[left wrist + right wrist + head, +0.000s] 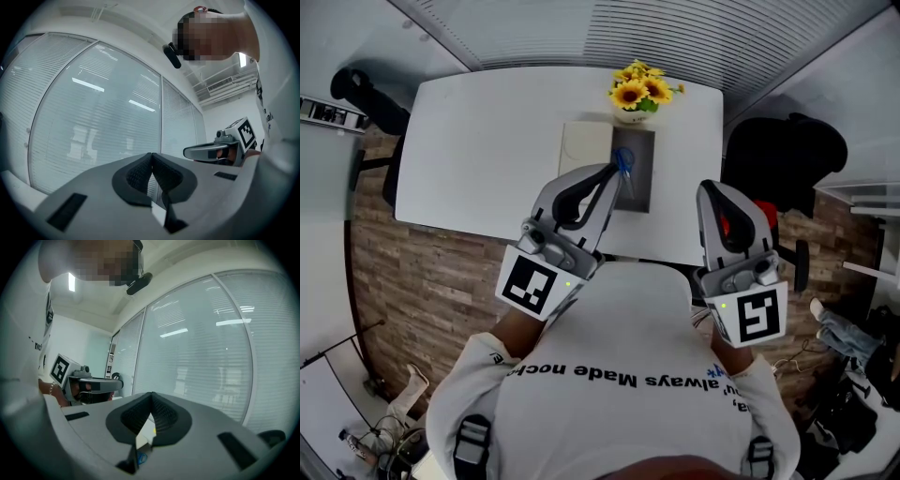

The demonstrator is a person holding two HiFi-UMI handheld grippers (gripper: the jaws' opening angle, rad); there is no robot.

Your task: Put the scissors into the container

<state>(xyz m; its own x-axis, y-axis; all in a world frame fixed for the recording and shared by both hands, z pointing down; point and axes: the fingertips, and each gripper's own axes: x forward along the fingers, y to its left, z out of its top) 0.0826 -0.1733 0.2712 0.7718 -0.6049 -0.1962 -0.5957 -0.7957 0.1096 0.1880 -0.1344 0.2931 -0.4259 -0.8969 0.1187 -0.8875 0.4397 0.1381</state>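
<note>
Scissors [624, 162] lie in the container [639, 187], below both jaws (each pair closed, empty).

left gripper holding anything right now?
No, the left gripper has its jaws closed pad to pad, with nothing between them in its own view.

The left gripper's [616, 170] grey tip covers part of the blue-handled scissors [624, 159] at the dark rectangular container [643, 190]; their blades cannot be made out.
</note>
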